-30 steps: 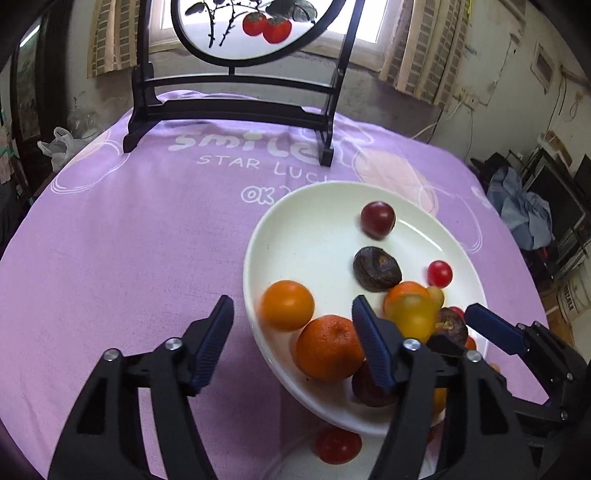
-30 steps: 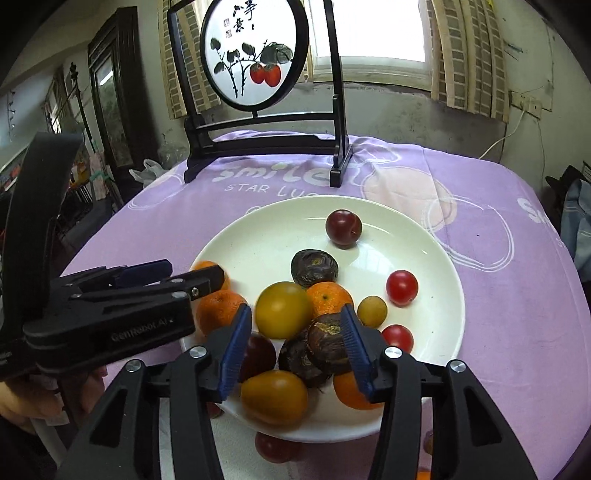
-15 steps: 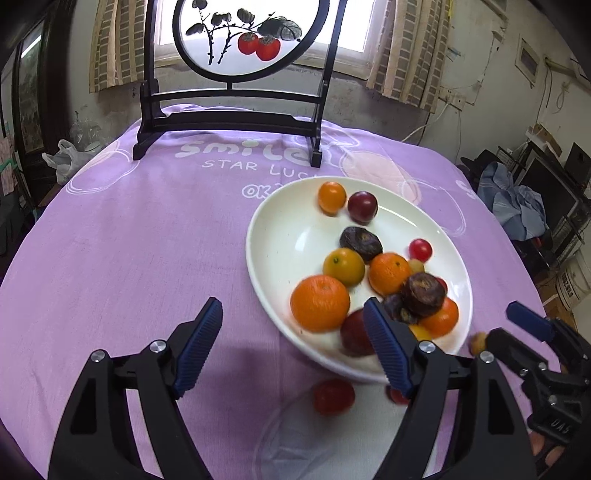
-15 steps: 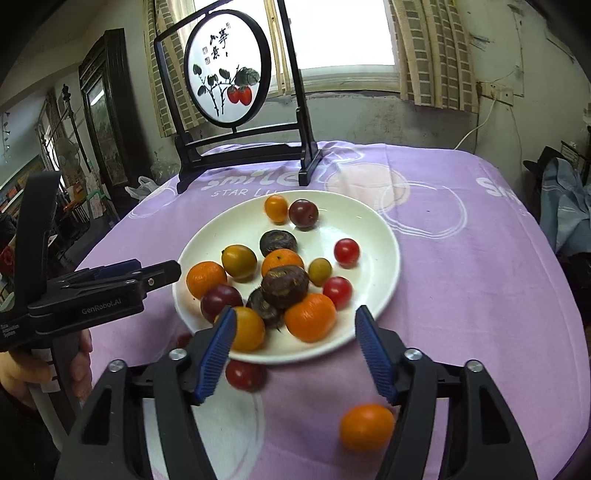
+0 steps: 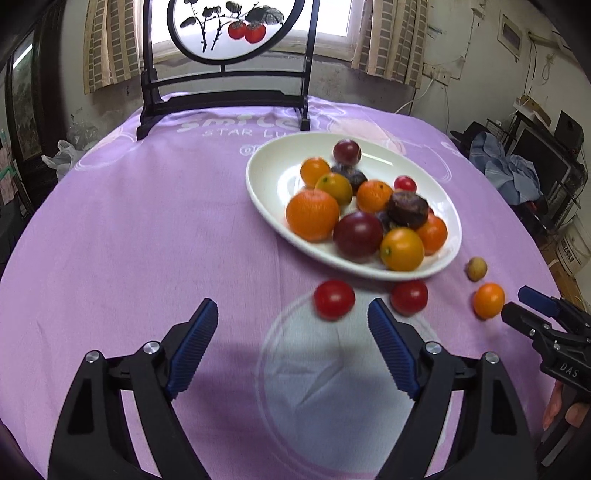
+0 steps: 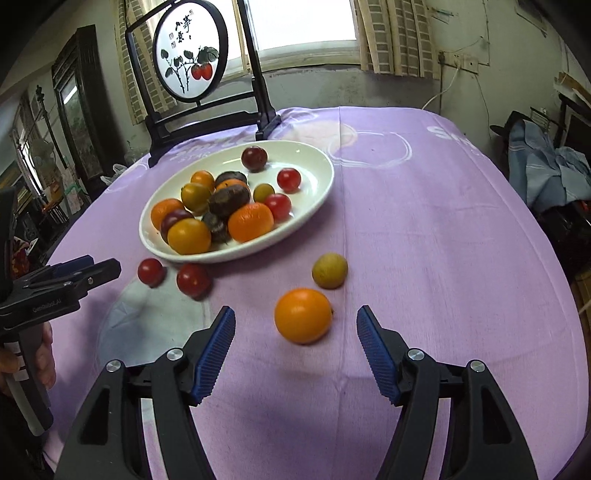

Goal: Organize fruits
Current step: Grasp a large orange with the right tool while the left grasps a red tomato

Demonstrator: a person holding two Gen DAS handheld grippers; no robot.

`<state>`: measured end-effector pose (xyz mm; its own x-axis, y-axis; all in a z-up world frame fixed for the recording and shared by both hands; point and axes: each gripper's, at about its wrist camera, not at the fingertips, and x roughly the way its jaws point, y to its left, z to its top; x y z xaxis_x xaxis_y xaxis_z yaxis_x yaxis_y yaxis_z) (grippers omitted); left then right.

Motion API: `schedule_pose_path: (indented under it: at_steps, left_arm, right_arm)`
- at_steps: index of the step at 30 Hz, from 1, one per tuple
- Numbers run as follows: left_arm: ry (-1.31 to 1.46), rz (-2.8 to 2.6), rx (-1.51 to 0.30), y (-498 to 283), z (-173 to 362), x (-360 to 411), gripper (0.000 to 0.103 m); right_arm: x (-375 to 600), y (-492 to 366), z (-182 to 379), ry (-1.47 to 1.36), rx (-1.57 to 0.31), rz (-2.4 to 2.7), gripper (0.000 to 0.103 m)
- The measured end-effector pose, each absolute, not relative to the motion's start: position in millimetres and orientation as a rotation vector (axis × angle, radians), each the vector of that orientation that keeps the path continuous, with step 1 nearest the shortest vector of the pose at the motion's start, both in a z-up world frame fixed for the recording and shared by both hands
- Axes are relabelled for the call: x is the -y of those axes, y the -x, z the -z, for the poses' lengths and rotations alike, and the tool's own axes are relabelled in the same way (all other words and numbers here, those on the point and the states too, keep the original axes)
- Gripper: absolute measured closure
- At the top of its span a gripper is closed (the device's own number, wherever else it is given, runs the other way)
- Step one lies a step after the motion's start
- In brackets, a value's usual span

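Observation:
A white oval plate (image 5: pixel 266 184) (image 6: pixel 314 184) on the purple tablecloth holds several oranges, plums, dark fruits and cherry tomatoes. Loose on the cloth in front of it lie two red tomatoes (image 5: pixel 333 299) (image 5: pixel 409 296) (image 6: pixel 151 272) (image 6: pixel 193 280), a small orange (image 5: pixel 488 300) (image 6: pixel 303 315) and a small yellow-brown fruit (image 5: pixel 476 268) (image 6: pixel 330 270). My left gripper (image 5: pixel 291 325) is open and empty, just short of the left tomato. My right gripper (image 6: pixel 295 332) is open and empty, with the small orange just ahead of its fingertips.
A black stand with a round painted panel (image 5: pixel 236 26) (image 6: pixel 190 55) stands at the back of the table. The right gripper shows at the right edge of the left wrist view (image 5: pixel 543 317). The table edge falls off at right toward clothes and clutter (image 6: pixel 546 173).
Both grippers have drawn back from the plate. The plate has settled flat on the cloth. Fruits have spilled off it: two tomatoes, a small orange and a yellow-brown fruit now lie on the cloth.

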<state>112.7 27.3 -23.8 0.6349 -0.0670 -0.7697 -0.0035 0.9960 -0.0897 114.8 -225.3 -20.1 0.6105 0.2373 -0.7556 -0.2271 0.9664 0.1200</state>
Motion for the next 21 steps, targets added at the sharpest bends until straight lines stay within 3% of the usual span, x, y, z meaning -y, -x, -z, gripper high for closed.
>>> schedule_pose_path:
  at_steps: [19,20,21]
  left_arm:
    - [0.062,0.055,-0.922,-104.2,52.3,-24.5,0.021]
    - [0.062,0.053,-0.923,-104.6,52.7,-24.5,0.021]
    - [0.061,0.052,-0.925,-104.9,53.2,-24.3,0.021]
  right_arm:
    - [204.4,-142.6,52.3,0.061,-0.978,-0.164,0.034]
    - [203.3,-143.0,53.0,0.062,-0.976,-0.164,0.037]
    - [203.4,-143.1,53.5,0.063,-0.975,-0.163,0.049]
